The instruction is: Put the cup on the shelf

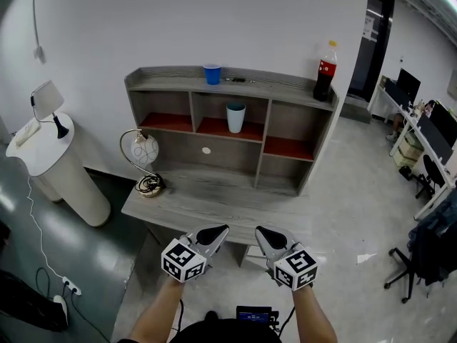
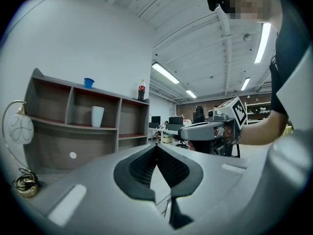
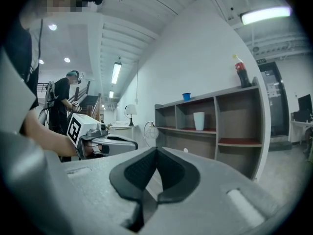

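A grey shelf unit (image 1: 285, 91) stands on a wooden desk (image 1: 178, 206). On its top board sits a blue cup (image 1: 212, 73) (image 2: 88, 82) (image 3: 186, 96). A white cup (image 1: 235, 117) (image 2: 98, 116) (image 3: 198, 121) stands upright in the middle compartment. My left gripper (image 1: 216, 233) (image 2: 157, 148) and right gripper (image 1: 265, 234) (image 3: 157, 153) hover side by side at the desk's near edge, well short of the shelf. Both are shut with nothing between the jaws.
A cola bottle (image 1: 325, 72) stands at the right end of the top board. A wire-framed globe lamp (image 1: 144, 163) sits on the desk's left end. A white pedestal (image 1: 57, 170) with a small desk lamp is to the left. Office desks and a chair (image 1: 407, 263) are on the right.
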